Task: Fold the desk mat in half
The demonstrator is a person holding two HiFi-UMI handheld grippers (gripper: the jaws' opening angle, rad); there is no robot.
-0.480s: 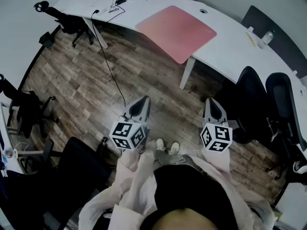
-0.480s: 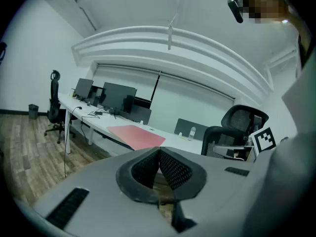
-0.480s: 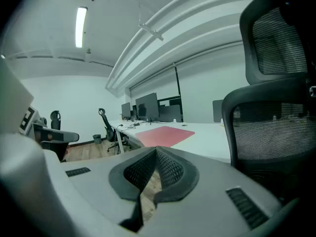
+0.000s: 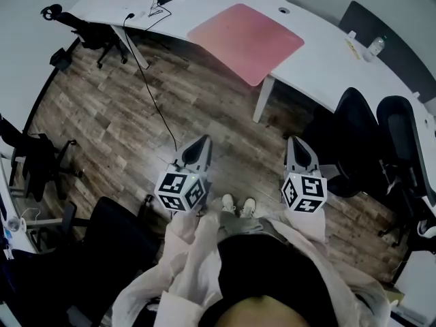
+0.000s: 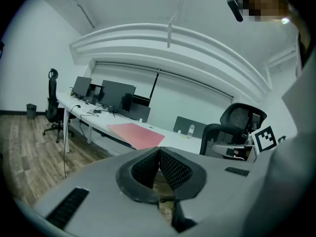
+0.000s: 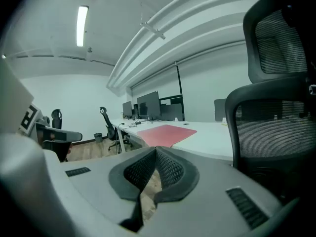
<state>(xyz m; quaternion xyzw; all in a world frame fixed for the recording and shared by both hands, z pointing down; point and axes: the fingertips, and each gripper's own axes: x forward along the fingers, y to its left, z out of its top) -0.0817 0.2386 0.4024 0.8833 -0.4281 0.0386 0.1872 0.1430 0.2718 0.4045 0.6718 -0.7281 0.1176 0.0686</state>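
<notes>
A pink desk mat (image 4: 246, 41) lies flat on the long white desk (image 4: 327, 60), its near corner hanging slightly past the desk's front edge. It also shows as the pink desk mat (image 5: 134, 134) and the pink desk mat (image 6: 168, 133) in the two gripper views. My left gripper (image 4: 201, 146) and right gripper (image 4: 298, 146) hover over the wooden floor, well short of the desk. Both are shut with nothing between the jaws, and both point toward the mat.
Black office chairs (image 4: 364, 142) stand at the right by the desk, one close to my right gripper. A cable (image 4: 151, 87) drops from the desk to the floor. More chairs (image 4: 37, 159) stand at the left. Monitors (image 5: 111, 94) sit on the desk's far end.
The view has shifted slightly closer to the desk; both grippers hold the same pose, shut and empty.
</notes>
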